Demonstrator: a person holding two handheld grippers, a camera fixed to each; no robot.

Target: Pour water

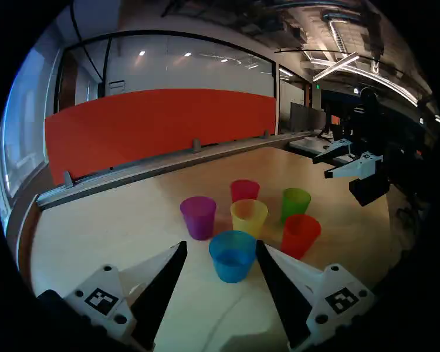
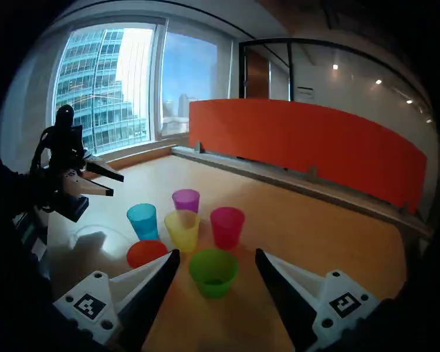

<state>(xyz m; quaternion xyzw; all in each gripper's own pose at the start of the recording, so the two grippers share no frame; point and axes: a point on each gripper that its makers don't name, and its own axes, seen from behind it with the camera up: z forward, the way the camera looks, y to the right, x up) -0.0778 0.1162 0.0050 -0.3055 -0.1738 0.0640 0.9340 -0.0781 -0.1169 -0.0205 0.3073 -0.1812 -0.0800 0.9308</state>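
Six cups bunched tight mid-tabletop [image 1: 102,234], barely a gap between them, the yellow cup [image 1: 249,217] boxed in at the centre. Bare wood all round the bunch, wide open. The left hand-held gripper [image 1: 220,246], fingers spread, faces the blue cup [image 1: 233,257] with nothing in front of it. The right hand-held gripper [image 2: 217,255], also spread, has the green cup [image 2: 213,271] just as clear. The far edge is walled off by the orange screen [image 1: 161,126] and its rail [image 1: 161,167].
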